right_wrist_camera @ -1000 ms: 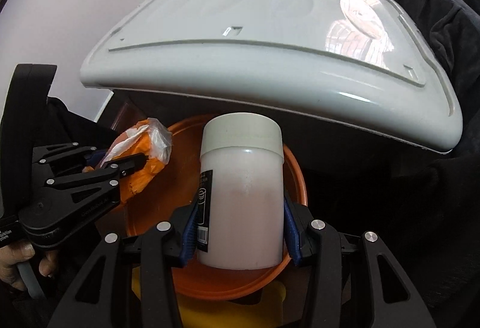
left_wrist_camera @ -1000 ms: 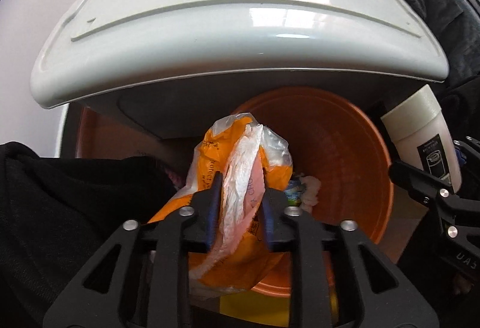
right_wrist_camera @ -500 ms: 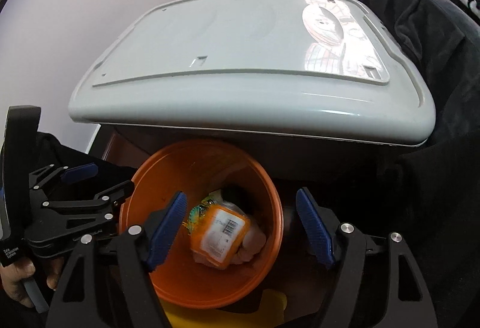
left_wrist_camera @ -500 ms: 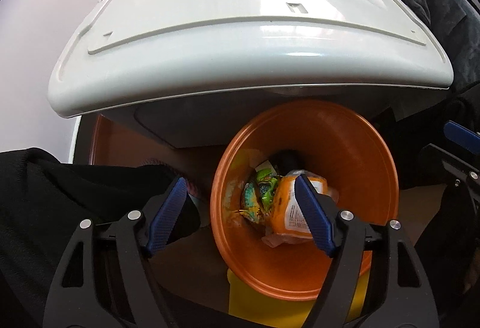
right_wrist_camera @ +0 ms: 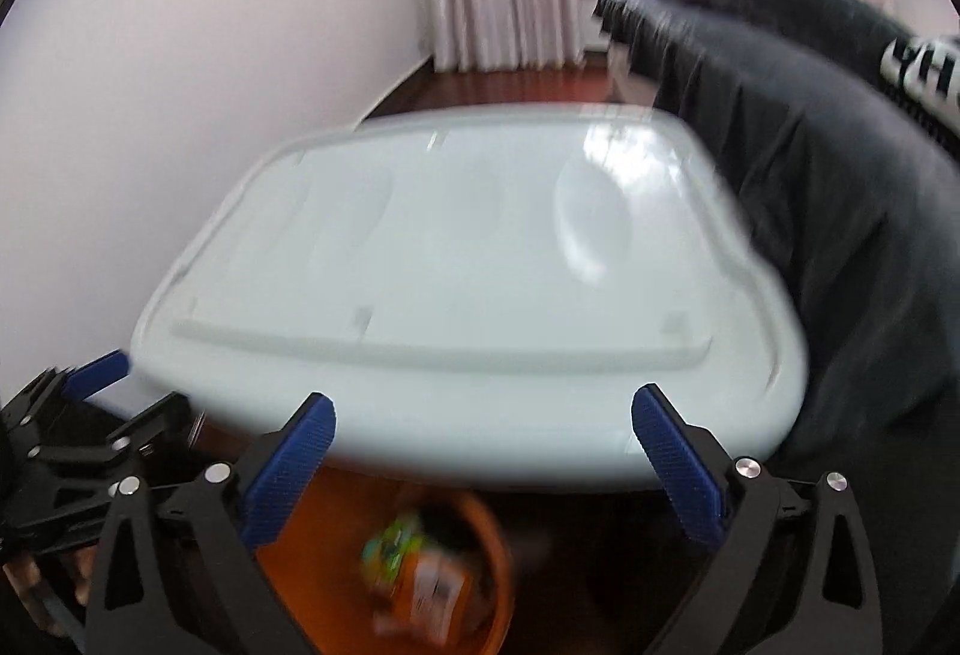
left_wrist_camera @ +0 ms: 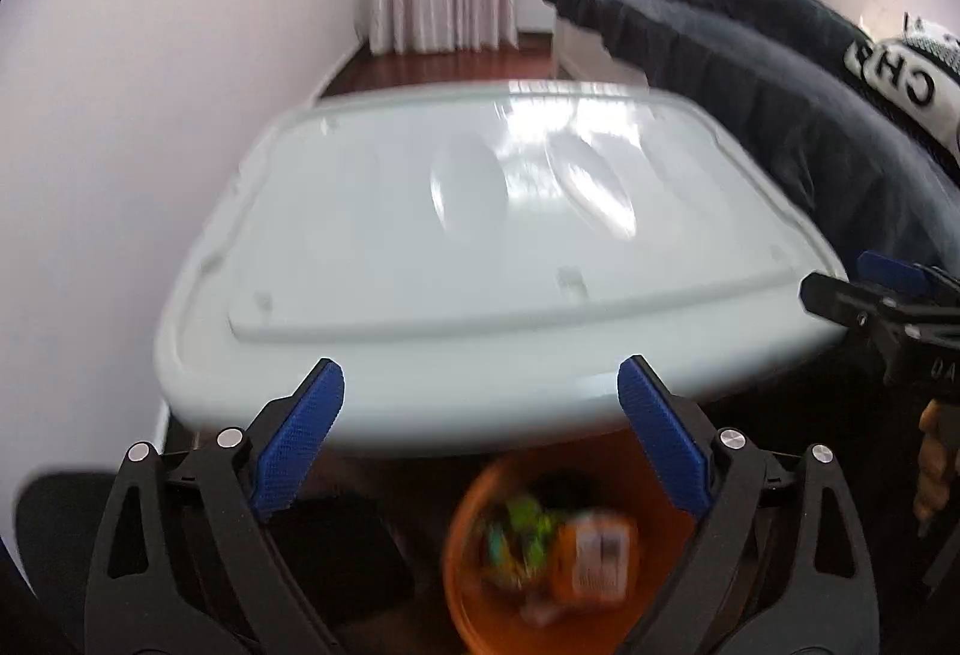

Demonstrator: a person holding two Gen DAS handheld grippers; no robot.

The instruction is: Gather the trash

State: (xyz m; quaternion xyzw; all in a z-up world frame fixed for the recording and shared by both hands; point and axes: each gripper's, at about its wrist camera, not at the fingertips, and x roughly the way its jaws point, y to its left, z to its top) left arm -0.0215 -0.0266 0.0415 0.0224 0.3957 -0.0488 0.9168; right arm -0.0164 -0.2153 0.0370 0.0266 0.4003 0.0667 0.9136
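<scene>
Entry — trash drop, release step. Left gripper [left_wrist_camera: 480,433]: jaws opening, nothing between them. Right gripper [right_wrist_camera: 483,454]: likewise opening and empty. Orange bin [left_wrist_camera: 480,619], below the pale table [left_wrist_camera: 480,247] edge, held the trash [left_wrist_camera: 558,553] (wrappers, blurred). Judged next: both grippers needed to seek further litter — none showed in view.

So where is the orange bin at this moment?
The orange bin stands on the floor below the near edge of the white table, low in both wrist views. It holds an orange packet and green wrappers.
</scene>
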